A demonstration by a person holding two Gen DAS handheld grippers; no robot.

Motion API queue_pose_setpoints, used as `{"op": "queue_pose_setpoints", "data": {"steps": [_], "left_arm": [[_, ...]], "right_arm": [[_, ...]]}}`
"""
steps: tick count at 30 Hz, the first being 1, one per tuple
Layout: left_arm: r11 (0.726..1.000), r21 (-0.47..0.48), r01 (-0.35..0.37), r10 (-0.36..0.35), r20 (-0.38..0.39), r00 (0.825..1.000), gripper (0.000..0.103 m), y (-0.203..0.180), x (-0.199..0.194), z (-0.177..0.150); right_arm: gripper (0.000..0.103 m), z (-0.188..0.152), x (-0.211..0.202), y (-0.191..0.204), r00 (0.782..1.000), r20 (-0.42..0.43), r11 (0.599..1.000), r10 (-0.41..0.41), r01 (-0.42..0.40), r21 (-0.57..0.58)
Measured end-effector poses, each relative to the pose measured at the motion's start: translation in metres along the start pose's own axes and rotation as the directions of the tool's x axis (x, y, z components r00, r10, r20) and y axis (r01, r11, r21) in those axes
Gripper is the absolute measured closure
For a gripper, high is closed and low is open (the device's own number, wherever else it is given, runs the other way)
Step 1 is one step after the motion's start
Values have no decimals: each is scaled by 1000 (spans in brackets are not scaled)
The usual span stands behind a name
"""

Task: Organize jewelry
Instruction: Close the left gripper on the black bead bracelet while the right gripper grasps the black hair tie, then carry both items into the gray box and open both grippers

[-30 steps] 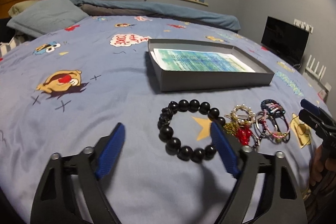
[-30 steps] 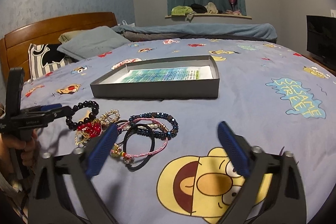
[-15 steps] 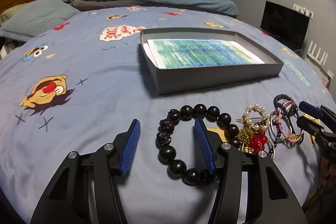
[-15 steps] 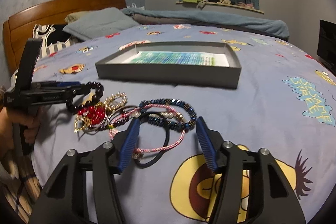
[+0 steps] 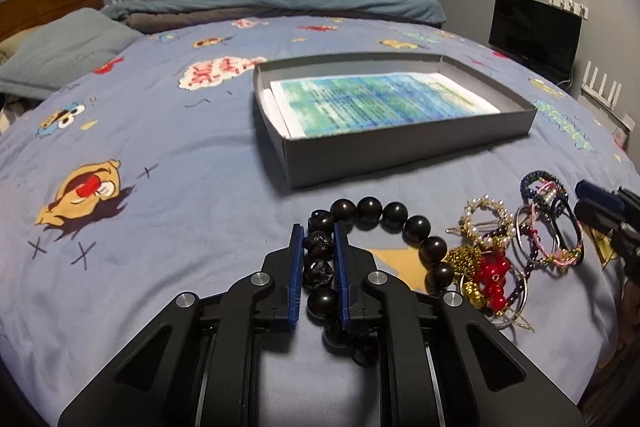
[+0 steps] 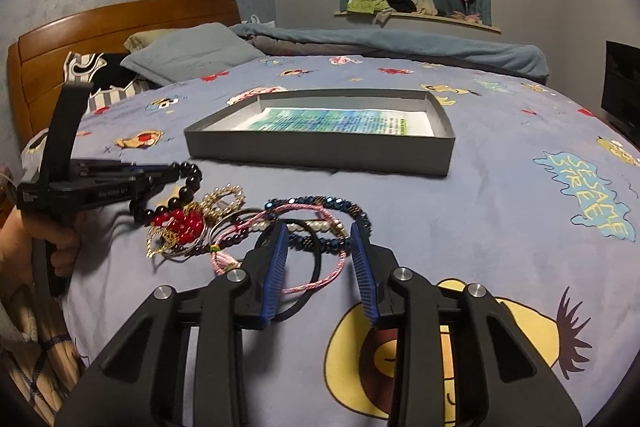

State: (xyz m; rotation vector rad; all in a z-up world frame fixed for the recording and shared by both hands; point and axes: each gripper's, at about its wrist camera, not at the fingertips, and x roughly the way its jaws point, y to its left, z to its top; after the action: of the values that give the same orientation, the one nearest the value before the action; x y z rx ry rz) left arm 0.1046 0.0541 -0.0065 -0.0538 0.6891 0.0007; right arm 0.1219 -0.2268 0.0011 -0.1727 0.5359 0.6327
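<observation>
Now the left gripper [image 5: 318,247] pinches the bumpy, floppy black bead bracelet [image 5: 394,217] by its side, while the right gripper [image 6: 320,247] is half open around thin, tangly bands [image 6: 308,239].

Grippers: two, the left gripper [image 5: 318,239] and the right gripper [image 6: 320,233]
Grey box [image 5: 400,151]: one
Printed sheet [image 5: 380,103] in the box: one
Black bead bracelet [image 5: 394,217]: one
Pearl ring piece [image 5: 486,213]: one
Red bead cluster [image 5: 492,273]: one
Thin bracelets and bands: tangled, exact number not countable
Pillows [image 6: 192,53]: two visible
</observation>
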Motion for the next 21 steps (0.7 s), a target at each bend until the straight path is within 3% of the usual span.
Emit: {"op": "queue_pose_setpoints", "data": {"steps": [7,11,17,21], "left_arm": [[1000,-12,10,-9,60,998,88,1,-13,2],[1000,-9,21,-20,97,995,88,0,-20,4],[998,3,55,-54,185,981,88,-5,-35,10],[998,9,61,-61,212,975,88,-9,-38,14]], "right_arm": [[100,-2,14,4,998,-61,1000,-7,6,-22],[100,-2,8,5,1000,-23,999,-14,13,-31],[100,16,-14,-6,991,131,998,36,-43,49],[100,28,-15,-12,985,165,995,46,-60,79]]}}
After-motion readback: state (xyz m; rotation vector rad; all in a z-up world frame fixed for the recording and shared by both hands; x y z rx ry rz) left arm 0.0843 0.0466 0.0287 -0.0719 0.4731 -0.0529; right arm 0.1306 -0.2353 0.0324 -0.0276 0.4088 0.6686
